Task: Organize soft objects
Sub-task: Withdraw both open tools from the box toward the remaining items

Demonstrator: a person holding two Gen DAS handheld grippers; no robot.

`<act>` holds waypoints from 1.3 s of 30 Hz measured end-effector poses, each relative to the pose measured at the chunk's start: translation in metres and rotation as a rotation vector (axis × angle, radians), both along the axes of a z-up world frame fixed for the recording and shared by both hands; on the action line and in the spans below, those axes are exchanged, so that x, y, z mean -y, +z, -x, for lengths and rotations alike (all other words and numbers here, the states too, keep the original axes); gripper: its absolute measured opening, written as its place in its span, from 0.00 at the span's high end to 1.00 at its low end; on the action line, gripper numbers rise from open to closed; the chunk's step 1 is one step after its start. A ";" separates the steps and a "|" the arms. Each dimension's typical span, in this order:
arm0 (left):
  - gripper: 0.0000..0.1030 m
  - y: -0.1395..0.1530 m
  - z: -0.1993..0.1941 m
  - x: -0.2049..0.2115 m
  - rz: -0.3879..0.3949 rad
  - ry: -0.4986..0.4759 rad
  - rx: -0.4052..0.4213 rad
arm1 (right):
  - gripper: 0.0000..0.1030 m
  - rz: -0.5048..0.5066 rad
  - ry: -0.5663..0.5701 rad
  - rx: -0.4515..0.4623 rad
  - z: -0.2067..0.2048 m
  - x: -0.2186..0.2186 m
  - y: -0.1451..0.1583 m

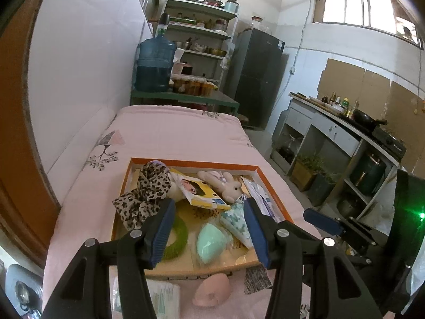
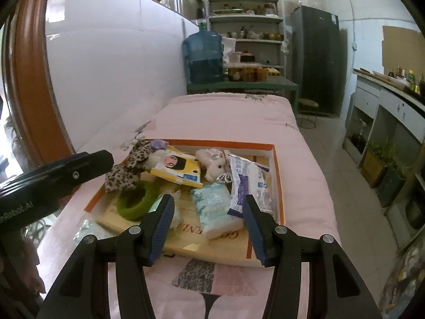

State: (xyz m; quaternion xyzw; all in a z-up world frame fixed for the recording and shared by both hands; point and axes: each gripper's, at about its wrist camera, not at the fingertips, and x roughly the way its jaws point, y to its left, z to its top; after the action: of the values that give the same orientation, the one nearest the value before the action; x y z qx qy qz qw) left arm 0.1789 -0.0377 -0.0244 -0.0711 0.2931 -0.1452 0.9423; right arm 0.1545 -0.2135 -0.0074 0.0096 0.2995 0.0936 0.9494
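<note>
Pink bedding [image 1: 172,133] covers a bed that fills the middle of both views, with a white wall on the left and a kitchen behind it. At the top of the left wrist view stand a big blue water bottle [image 1: 155,63], green shelves [image 1: 202,32] full of pots and jars, and a dark fridge [image 1: 256,77]. A flat box with an orange rim [image 1: 191,162] lies on the bed in the lower middle of the frame, and the soft things are inside it. A leopard-spot cloth [image 1: 146,196] sits at the left of the box and hangs over its edge. A yellow packet with a cartoon face [image 1: 203,192] lies in the middle, touching a small pink bunny toy [image 1: 225,183] on its right. A fuzzy green ring [image 1: 176,236] and a mint green sponge [image 1: 211,243] lie at the near end of the box. A pale blue tissue pack [image 2: 215,207] and a white and purple packet [image 2: 247,183] lie at the right side. A pink sponge [image 1: 211,291] sits on the bedding just outside the near edge of the box. The left gripper [image 1: 209,232] hangs over the near end of the box with its blue fingers wide apart and holds nothing. The right gripper [image 2: 209,230] does the same, fingers apart, over the tissue pack.
</note>
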 end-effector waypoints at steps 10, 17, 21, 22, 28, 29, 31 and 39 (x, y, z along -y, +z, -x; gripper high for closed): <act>0.48 0.008 0.027 -0.005 0.010 0.005 0.022 | 0.47 0.008 0.002 0.032 0.027 -0.005 0.017; 0.48 0.009 0.045 -0.008 0.011 0.009 0.027 | 0.47 0.013 0.010 0.044 0.046 -0.009 0.023; 0.48 0.009 0.053 -0.011 0.016 0.012 0.029 | 0.47 0.014 0.016 0.049 0.057 -0.013 0.026; 0.48 0.009 0.056 -0.013 0.017 0.013 0.030 | 0.47 0.014 0.018 0.051 0.060 -0.014 0.027; 0.48 0.010 0.065 -0.017 0.017 0.017 0.032 | 0.47 0.018 0.027 0.056 0.074 -0.020 0.029; 0.48 0.010 0.067 -0.018 0.017 0.018 0.032 | 0.47 0.018 0.029 0.055 0.076 -0.022 0.029; 0.48 0.009 0.070 -0.020 0.015 0.018 0.029 | 0.47 0.017 0.032 0.051 0.079 -0.023 0.029; 0.48 0.002 0.090 -0.033 0.018 0.032 0.014 | 0.47 0.022 0.053 0.043 0.094 -0.035 0.025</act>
State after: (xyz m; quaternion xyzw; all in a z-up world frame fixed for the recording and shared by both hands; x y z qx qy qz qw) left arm 0.0889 -0.0050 -0.0227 -0.0835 0.2839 -0.1331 0.9459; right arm 0.0603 -0.1788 0.0173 -0.0110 0.2802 0.1154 0.9529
